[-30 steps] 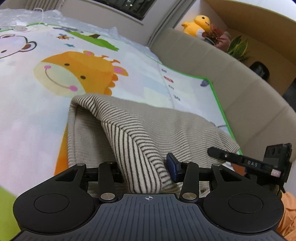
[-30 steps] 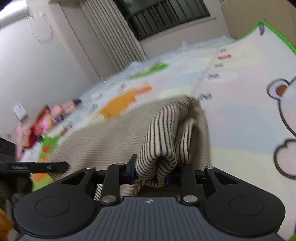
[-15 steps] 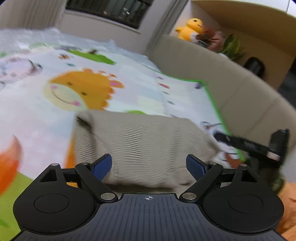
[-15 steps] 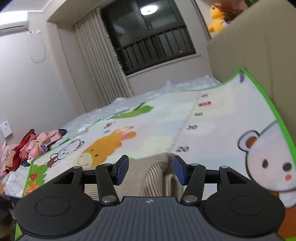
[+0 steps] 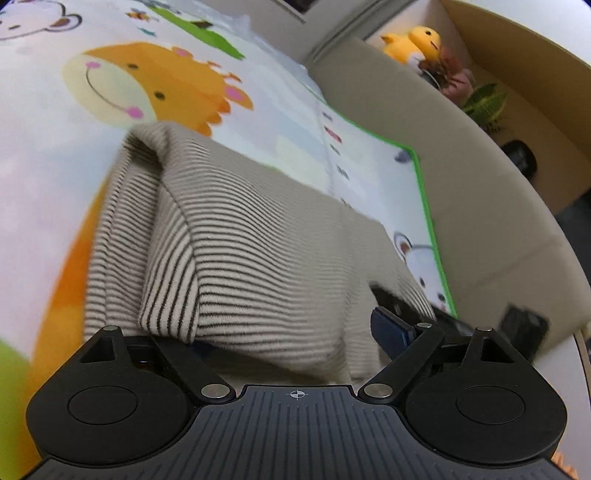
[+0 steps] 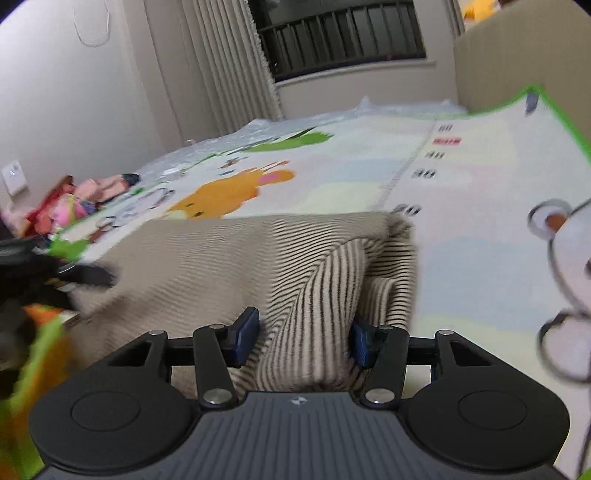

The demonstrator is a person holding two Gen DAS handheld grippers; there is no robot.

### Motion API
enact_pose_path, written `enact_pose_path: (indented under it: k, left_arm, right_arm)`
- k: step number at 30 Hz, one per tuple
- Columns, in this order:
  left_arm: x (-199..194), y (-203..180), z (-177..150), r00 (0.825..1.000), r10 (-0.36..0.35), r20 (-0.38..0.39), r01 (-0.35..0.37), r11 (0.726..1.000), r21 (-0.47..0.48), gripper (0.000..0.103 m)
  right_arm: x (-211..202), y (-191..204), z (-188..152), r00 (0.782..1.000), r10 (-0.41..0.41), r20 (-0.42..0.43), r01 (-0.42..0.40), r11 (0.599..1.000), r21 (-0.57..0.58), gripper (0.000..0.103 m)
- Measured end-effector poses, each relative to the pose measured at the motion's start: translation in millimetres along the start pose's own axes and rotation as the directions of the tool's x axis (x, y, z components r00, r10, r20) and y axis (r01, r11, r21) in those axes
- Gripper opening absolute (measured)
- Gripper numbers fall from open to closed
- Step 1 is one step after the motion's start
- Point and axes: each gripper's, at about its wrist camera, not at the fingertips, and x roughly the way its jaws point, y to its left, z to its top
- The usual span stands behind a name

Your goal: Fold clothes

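A beige garment with thin dark stripes [image 5: 258,240] lies folded on a cartoon play mat [image 5: 147,85]. My left gripper [image 5: 269,332] stands wide open at the garment's near edge. Its right blue pad [image 5: 391,328] shows, while cloth covers the left finger. In the right wrist view the garment [image 6: 221,258] rises in a tented fold. My right gripper [image 6: 303,336] is shut on that fold, both blue pads pressed to it. The left gripper [image 6: 74,275] shows as a dark blur at the garment's far left corner.
A beige padded wall [image 5: 480,203] borders the mat's green edge. Yellow plush toys [image 5: 417,40] and a plant [image 5: 484,103] sit on the ledge above it. A pile of pink and red clothes [image 6: 74,199] lies at the mat's far left, below a curtained window [image 6: 340,33].
Both grippers let go of the garment and drew back half a second ago. They have come back in to its near edge; the right has closed on a fold, the left stays open.
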Motion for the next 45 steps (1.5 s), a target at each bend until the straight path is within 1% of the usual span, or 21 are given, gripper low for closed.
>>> enact_pose_path:
  k: [2,6,8,11,13,14,16,19,22,26,27,30,31,32,34,35,36,38,39,42,45]
  left_arm:
    - [3,3,13,0.999,0.039,0.030,-0.040,0.999,0.018,0.091]
    - [12,11,37,0.990,0.103,0.101,-0.105,0.994,0.008,0.091]
    - [17,16,44,0.984,0.127,0.128,-0.128,0.992,-0.003,0.092]
    - [20,18,49,0.973,0.164,0.162,-0.166,0.986,0.001,0.095]
    - [18,17,50,0.968,0.184,0.171,-0.188,0.982,0.006,0.095]
    - [15,17,48,0.968,0.188,0.166,-0.191,0.981,0.003,0.095]
    - [8,18,45,0.970,0.193,0.149,-0.194,0.981,-0.007,0.096]
    - [-4,14,36,0.978,0.181,0.106,-0.181,0.983,-0.014,0.097]
    - [-12,9,25,0.986,0.148,0.070,-0.148,0.989,-0.008,0.098]
    - [-16,-1,12,0.995,0.093,0.025,-0.093,0.996,-0.012,0.099]
    - [-16,-3,10,0.996,0.082,0.017,-0.082,0.997,-0.012,0.099]
    - [-12,-8,7,0.998,0.060,-0.001,-0.060,0.998,-0.013,0.099]
    - [-9,-9,6,0.998,0.059,-0.004,-0.059,0.998,-0.012,0.099]
    - [-7,-10,6,0.998,0.060,-0.008,-0.060,0.998,-0.014,0.099]
    - [-2,-10,4,0.998,0.058,-0.015,-0.058,0.998,-0.029,0.099]
    - [1,-11,3,0.998,0.057,-0.018,-0.057,0.998,-0.036,0.100]
    - [3,-13,2,0.998,0.053,-0.023,-0.054,0.998,-0.036,0.100]
    - [5,-18,0,0.998,0.046,-0.032,-0.047,0.998,-0.029,0.100]
    - [6,-20,-1,0.999,0.041,-0.036,-0.042,0.999,-0.026,0.100]
    - [8,-25,-4,0.998,0.034,-0.045,-0.035,0.999,-0.020,0.102]
    - [14,-23,-3,0.998,0.047,-0.040,-0.048,0.999,-0.024,0.102]
  right_arm:
    - [-1,13,-7,0.999,0.037,-0.028,-0.038,0.999,-0.025,0.054]
    - [-4,53,-22,0.996,0.067,-0.052,-0.074,0.987,-0.142,0.066]
    - [-6,70,-27,0.993,0.094,-0.066,-0.105,0.976,-0.189,0.067]
    - [-15,79,-24,0.986,0.145,-0.076,-0.159,0.960,-0.229,0.066]
    - [-23,74,-13,0.985,0.161,-0.056,-0.170,0.958,-0.233,0.067]
    - [-26,68,-6,0.986,0.165,-0.040,-0.169,0.960,-0.223,0.067]
    - [-33,54,7,0.987,0.163,-0.002,-0.161,0.970,-0.184,0.074]
    - [-43,32,27,0.986,0.157,0.055,-0.150,0.981,-0.124,0.078]
    - [-53,10,47,0.983,0.148,0.112,-0.141,0.988,-0.064,0.078]
    - [-68,-15,64,0.970,0.166,0.180,-0.171,0.985,0.012,0.078]
    - [-70,-20,67,0.970,0.148,0.194,-0.155,0.988,0.019,0.078]
    - [-68,-36,70,0.979,0.034,0.203,-0.042,0.998,0.038,0.078]
    - [-64,-43,69,0.981,0.001,0.193,-0.010,0.999,0.046,0.077]
    - [-58,-49,68,0.982,-0.030,0.186,0.021,0.998,0.051,0.074]
    - [-45,-60,65,0.981,-0.089,0.174,0.081,0.995,0.055,0.046]
    - [-39,-65,64,0.979,-0.111,0.171,0.101,0.993,0.063,0.043]
    - [-34,-71,63,0.978,-0.118,0.174,0.106,0.991,0.081,0.043]
    - [-20,-80,63,0.980,-0.096,0.174,0.076,0.990,0.116,0.043]
    - [-10,-81,64,0.983,-0.085,0.163,0.067,0.991,0.114,0.043]
    - [23,-78,65,0.992,-0.073,0.107,0.065,0.995,0.074,0.046]
    - [36,-68,53,0.998,-0.039,0.045,0.036,0.998,0.053,0.046]
